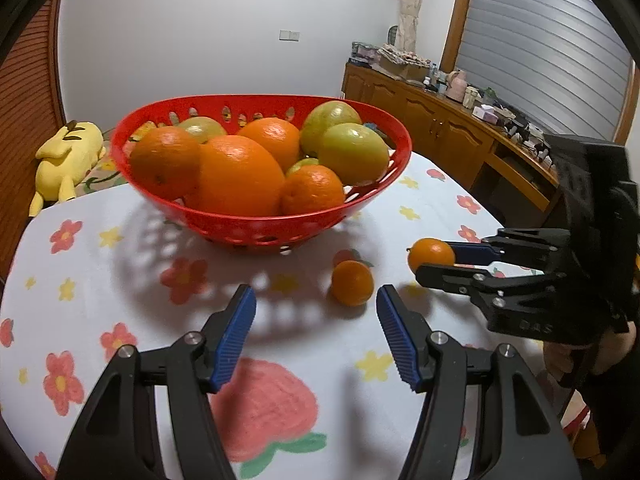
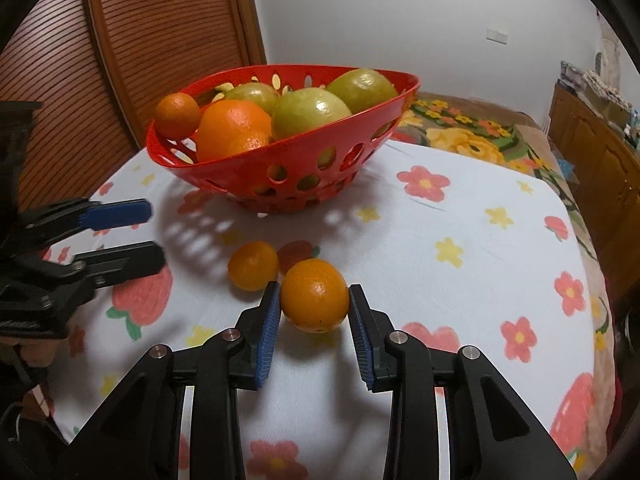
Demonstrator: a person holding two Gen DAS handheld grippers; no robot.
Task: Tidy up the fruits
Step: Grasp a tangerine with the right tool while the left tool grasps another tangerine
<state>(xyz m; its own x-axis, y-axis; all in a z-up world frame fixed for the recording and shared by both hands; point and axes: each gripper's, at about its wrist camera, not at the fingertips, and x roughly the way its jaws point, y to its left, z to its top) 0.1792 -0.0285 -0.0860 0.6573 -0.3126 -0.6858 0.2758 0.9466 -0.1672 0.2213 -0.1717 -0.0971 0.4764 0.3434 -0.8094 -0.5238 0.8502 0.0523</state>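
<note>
A red perforated basket (image 1: 256, 232) (image 2: 240, 176) holds several oranges and green fruits. My right gripper (image 2: 314, 296) is shut on a small orange (image 2: 315, 294), which also shows in the left wrist view (image 1: 430, 254), held just above the cloth. A second small orange (image 1: 352, 282) (image 2: 253, 265) lies on the floral tablecloth between the basket and both grippers. My left gripper (image 1: 316, 316) is open and empty, just short of that loose orange; it also shows in the right wrist view (image 2: 154, 236).
A yellow plush toy (image 1: 66, 160) lies beyond the table's far left edge. A wooden sideboard (image 1: 460, 128) with clutter stands at the right. A slatted wooden door (image 2: 140, 40) stands behind the basket.
</note>
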